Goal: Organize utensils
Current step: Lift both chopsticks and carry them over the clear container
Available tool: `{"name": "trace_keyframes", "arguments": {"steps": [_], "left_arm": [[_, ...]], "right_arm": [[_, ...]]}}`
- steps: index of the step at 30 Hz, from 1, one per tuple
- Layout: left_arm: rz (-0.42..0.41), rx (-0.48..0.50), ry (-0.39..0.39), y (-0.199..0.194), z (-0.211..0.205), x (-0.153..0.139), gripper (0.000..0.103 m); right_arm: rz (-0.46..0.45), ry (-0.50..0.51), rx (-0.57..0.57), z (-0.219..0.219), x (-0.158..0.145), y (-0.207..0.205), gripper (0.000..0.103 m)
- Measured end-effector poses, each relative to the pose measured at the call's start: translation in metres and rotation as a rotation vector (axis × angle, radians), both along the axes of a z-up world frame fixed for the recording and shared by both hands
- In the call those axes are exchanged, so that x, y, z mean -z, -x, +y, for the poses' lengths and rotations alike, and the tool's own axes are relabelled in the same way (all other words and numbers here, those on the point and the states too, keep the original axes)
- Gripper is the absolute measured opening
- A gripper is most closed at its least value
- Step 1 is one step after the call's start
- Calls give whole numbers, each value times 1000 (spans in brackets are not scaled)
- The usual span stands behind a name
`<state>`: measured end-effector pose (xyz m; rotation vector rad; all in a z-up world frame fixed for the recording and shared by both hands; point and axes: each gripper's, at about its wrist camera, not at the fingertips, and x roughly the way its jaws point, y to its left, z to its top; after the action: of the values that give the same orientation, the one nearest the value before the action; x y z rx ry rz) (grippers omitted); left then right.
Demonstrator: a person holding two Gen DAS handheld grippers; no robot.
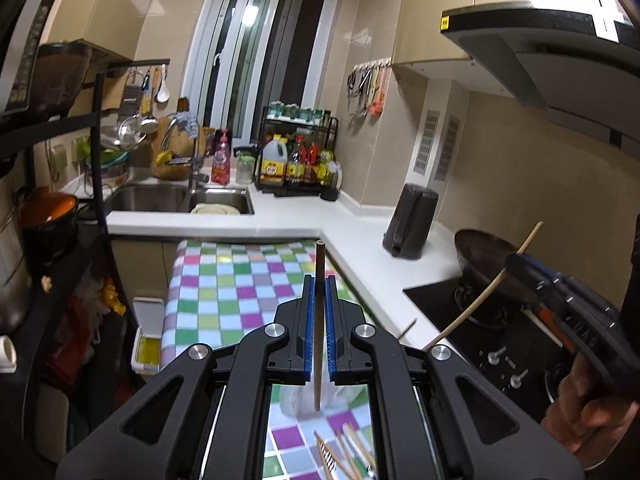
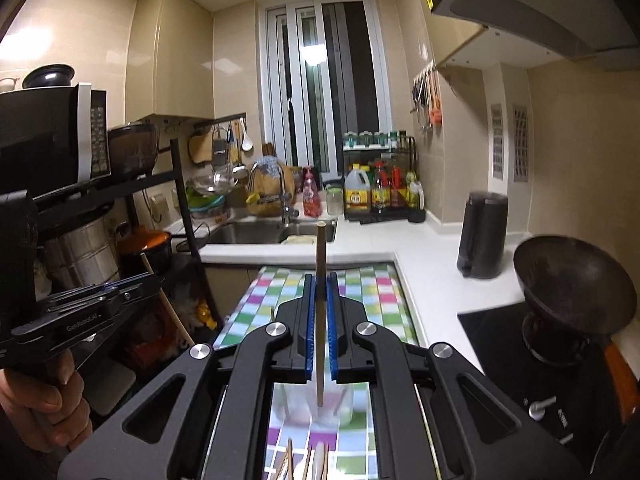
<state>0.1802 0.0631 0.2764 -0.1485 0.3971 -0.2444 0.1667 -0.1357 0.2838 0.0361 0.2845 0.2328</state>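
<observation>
While both grippers are raised above the chequered tablecloth (image 1: pixel 224 280), each has its blue-padded jaws closed on a single chopstick. Left gripper (image 1: pixel 319 328): jaws pressed together on a brown chopstick (image 1: pixel 319 272) that stands nearly upright between the pads, its blunt end above the fingertips and its lower end hanging below them. Right gripper (image 2: pixel 320 328): jaws likewise closed on a pale wooden chopstick (image 2: pixel 321 248), upright, top end projecting well above the pads; the left wrist view shows the same stick slanting through the jaws. Remaining chopsticks (image 1: pixel 340 456): several lying loose on the cloth at its near edge, beneath the grippers; the right wrist view also shows them (image 2: pixel 308 460). Clear container (image 2: pixel 316 404): standing on the cloth just beyond those sticks, blurred, contents not readable. Hands: a person's hand grips each handle, the right hand (image 1: pixel 580 412) at the right edge of the left wrist view, the left hand (image 2: pixel 44 404) at the left edge of the right wrist view. Surroundings: white worktop (image 1: pixel 360 220) along the far and right edges of the cloth; sink (image 1: pixel 160 196) at its far left; dark kettle (image 1: pixel 410 226) on the right run; wok (image 2: pixel 572 288) on the hob.
</observation>
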Motion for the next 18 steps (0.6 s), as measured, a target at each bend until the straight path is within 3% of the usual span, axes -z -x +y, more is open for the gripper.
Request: {"name": "trace_keyframes", "arguments": {"steps": [6, 18], "left_arm": [[-15, 21, -20, -39, -13, -13, 5], [194, 152, -149, -112, -46, 63, 5]], "right_arm": [[22, 39, 10, 21, 9, -48, 6], [224, 80, -12, 32, 89, -118, 5]]}}
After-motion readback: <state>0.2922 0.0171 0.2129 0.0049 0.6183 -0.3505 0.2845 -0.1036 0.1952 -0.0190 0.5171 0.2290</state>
